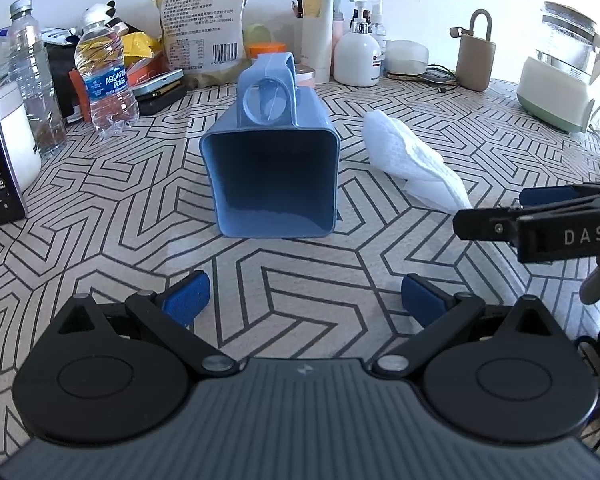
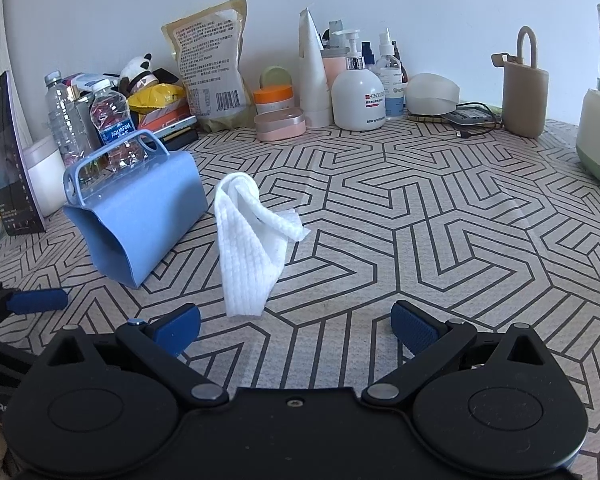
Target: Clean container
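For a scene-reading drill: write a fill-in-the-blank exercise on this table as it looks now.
1. The blue plastic container lies on its ____, its mouth toward the left claw.
2. The crumpled white paper towel lies directly in front of the ____ claw.
3. Both claws stand ____, holding nothing.
4. The container's handle faces ____.

Missing words: side; right; open; up

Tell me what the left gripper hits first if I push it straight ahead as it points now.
Most likely the blue container, lying on its side with its open mouth facing the open left gripper. Only bare patterned tablecloth shows between them; the white cloth lies off to the right.
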`<action>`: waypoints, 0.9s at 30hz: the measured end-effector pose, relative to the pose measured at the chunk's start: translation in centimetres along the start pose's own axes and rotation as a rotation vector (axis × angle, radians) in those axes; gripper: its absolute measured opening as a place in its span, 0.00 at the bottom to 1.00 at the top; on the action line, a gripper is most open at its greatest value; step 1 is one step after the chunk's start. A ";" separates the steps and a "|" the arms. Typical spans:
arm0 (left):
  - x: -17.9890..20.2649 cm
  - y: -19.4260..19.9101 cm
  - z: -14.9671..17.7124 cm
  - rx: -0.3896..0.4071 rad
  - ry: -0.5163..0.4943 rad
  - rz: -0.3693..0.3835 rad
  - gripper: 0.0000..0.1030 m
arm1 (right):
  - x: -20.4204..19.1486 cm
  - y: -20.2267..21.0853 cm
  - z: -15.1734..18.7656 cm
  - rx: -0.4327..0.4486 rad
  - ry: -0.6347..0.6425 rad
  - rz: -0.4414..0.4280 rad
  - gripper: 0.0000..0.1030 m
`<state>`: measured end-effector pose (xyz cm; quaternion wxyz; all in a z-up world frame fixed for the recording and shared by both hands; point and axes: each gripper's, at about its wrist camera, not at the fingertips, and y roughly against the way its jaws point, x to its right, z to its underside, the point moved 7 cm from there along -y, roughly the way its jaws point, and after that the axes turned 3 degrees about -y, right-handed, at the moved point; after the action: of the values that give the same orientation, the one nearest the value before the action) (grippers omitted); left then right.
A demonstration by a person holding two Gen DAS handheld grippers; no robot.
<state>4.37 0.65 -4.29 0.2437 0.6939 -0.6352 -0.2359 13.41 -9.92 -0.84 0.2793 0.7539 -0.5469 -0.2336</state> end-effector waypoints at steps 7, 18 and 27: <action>0.0 0.3 0.2 0.002 -0.007 0.030 1.00 | -0.3 0.0 0.0 0.004 -0.009 -0.007 1.00; -1.2 -0.1 -0.4 0.001 0.041 0.041 1.00 | -0.4 0.4 -0.4 0.029 -0.004 -0.023 1.00; -1.4 -0.9 -1.0 -0.068 -0.028 0.014 1.00 | -1.0 0.7 -3.1 0.105 0.165 -0.058 1.00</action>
<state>5.54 2.13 -4.08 0.2599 0.6773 -0.6352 -0.2651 14.71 -8.65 1.92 0.2766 0.7997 -0.5114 -0.1496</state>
